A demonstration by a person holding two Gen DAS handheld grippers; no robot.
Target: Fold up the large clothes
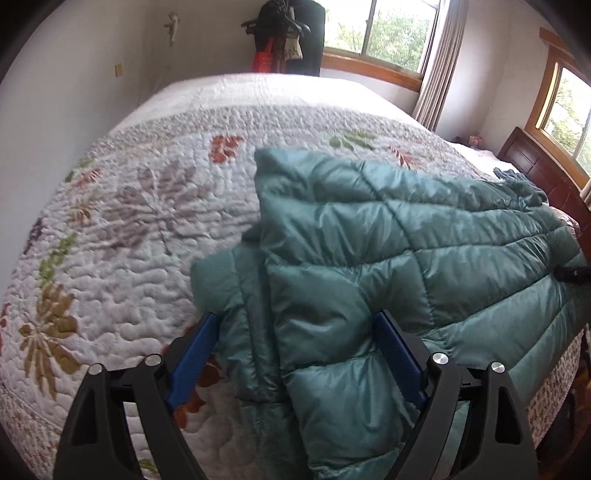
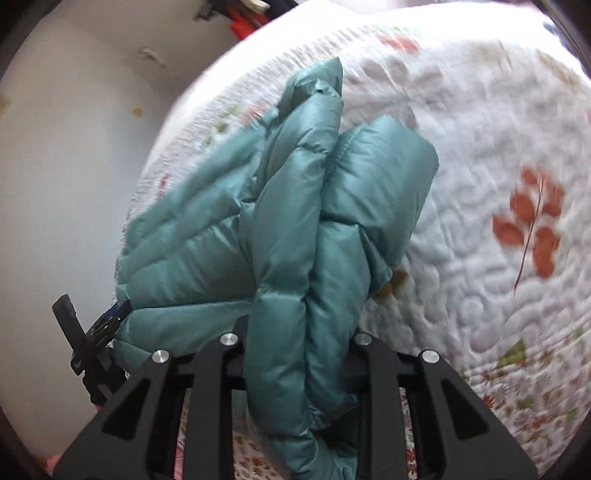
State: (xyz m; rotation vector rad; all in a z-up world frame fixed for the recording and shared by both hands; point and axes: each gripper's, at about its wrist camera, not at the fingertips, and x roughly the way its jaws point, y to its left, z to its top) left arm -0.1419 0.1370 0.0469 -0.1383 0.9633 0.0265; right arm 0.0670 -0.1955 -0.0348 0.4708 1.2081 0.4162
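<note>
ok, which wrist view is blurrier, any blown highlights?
Right wrist: motion blur smears the quilt, top edge clipped white; the teal puffer jacket stays fairly sharp. Left wrist: mostly crisp, the windows bright, strong fisheye curve on the bed.

Teal quilted down jacket (image 1: pixel 388 240) spread across bed, over white quilted bedspread (image 1: pixel 147 229) printed with leaves in rust, green, ochre. Left gripper (image 1: pixel 299 354) at jacket's near edge, blue-padded fingers (image 1: pixel 195 354) set wide either side of thick folded section, not pressing it. Beyond bed: dark wooden headboard (image 1: pixel 535 166) at right, wood-framed windows (image 1: pixel 391 33), grey curtain (image 1: pixel 439 62), coat rack (image 1: pixel 284 33) with hanging bags.
</note>
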